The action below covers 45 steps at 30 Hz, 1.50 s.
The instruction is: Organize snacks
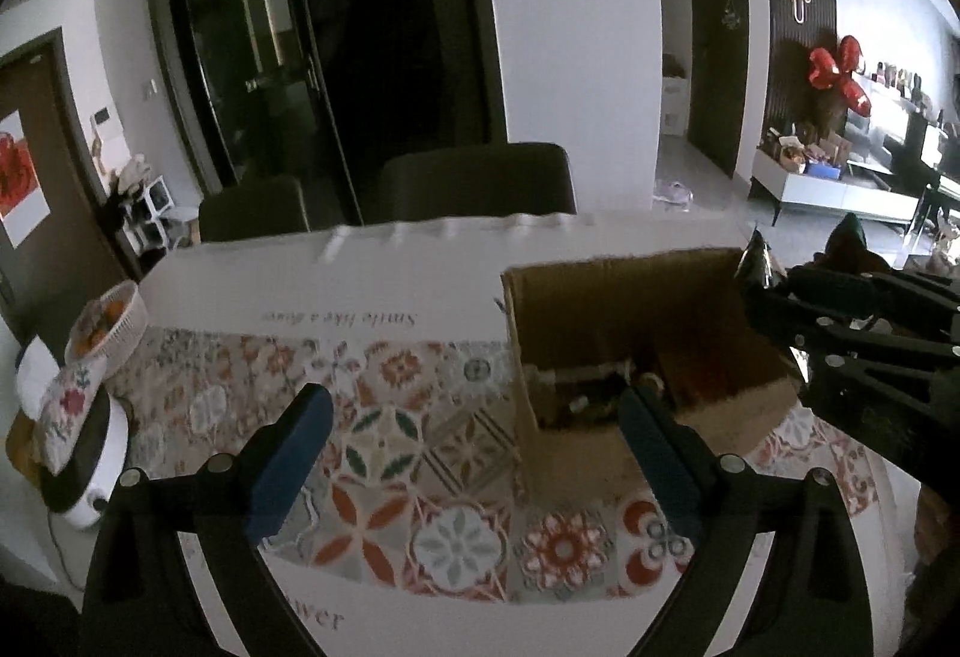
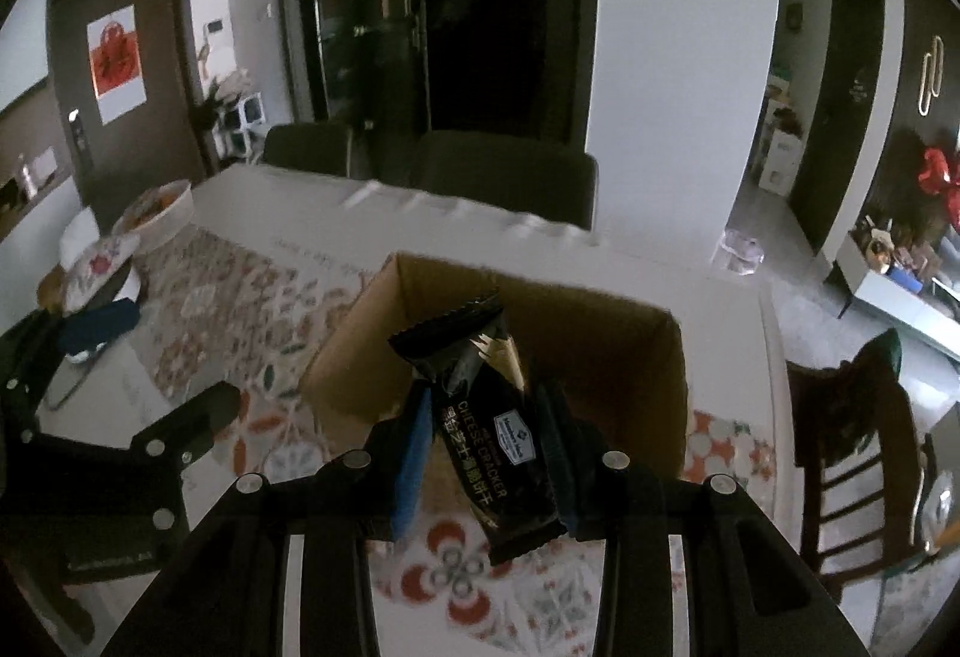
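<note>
A brown cardboard box (image 1: 606, 297) stands open on the patterned tablecloth (image 1: 384, 429); snack packets (image 1: 582, 387) lie inside it. My left gripper (image 1: 474, 417) is open and empty, low over the cloth, its right finger next to the box's near wall. My right gripper (image 2: 486, 429) is shut on a black cheese cracker packet (image 2: 480, 417) and holds it upright just in front of the box (image 2: 630, 351). The right gripper also shows at the right edge of the left wrist view (image 1: 762, 285), beside the box.
A white basket of snacks (image 1: 108, 327) and a round white appliance (image 1: 84, 465) with a floral cloth stand at the table's left end. Dark chairs (image 1: 480, 177) stand behind the table. A wooden chair (image 2: 852, 435) stands to the right.
</note>
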Tool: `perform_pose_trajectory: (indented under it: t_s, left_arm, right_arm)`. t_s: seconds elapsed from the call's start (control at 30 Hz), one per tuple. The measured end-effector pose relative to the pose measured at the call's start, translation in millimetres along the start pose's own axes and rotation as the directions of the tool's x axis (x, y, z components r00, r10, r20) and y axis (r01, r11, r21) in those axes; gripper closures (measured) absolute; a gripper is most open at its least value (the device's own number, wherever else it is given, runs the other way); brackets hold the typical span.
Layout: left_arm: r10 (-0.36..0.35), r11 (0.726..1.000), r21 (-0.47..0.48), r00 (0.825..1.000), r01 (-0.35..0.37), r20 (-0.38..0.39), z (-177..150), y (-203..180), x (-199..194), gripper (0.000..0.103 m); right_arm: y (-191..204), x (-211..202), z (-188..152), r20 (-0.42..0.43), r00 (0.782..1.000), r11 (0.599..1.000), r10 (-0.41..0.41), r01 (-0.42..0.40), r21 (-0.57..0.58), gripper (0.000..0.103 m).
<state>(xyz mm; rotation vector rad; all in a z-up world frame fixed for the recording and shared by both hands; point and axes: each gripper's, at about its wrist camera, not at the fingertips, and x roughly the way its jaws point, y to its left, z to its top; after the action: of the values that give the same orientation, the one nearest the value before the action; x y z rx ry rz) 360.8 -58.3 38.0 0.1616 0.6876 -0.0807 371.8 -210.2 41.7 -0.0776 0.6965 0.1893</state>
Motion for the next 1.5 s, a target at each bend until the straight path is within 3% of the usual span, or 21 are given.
perform_pose_trajectory:
  t_s: [0.23,0.37,0.47,0.6,0.77,1.13,1.5]
  left_arm:
    - [-0.007,1.000,0.012,1.000,0.007,0.020,15,8,19,0.006]
    - [-0.013,1.000,0.006,1.000,0.012,0.024,17,13,25,0.006]
    - [-0.020,1.000,0.015,0.999,0.019,0.038,14,13,21,0.006]
    - [-0.039,0.999,0.032,0.997,0.037,0.059,6,10,8,0.005]
    - [-0.072,0.997,0.032,0.994,0.069,0.078,-11,6,-21,0.003]
    - [-0.111,0.993,0.040,0.988,0.107,0.108,-69,-8,-116,0.000]
    - [-0.084,0.996,0.052,0.985,0.077,0.154,-126,-20,-202,0.000]
  right_arm:
    - [-7,29,20,0.018,0.999,0.999,-0.044,0.043,0.014,0.065]
    - [-12,35,23,0.001,0.992,0.990,-0.127,0.127,0.062,0.042]
    - [-11,24,16,0.018,0.978,0.976,-0.208,0.207,0.069,0.041]
    - [-5,2,3,0.034,0.961,0.960,-0.273,0.270,0.067,0.032]
    - [2,-39,-19,0.069,0.950,0.950,-0.304,0.296,0.102,0.022]
    - [18,-132,-88,0.086,0.949,0.944,-0.303,0.286,0.162,0.021]
    - [35,-212,-153,0.093,0.951,0.943,-0.296,0.275,0.190,0.017]
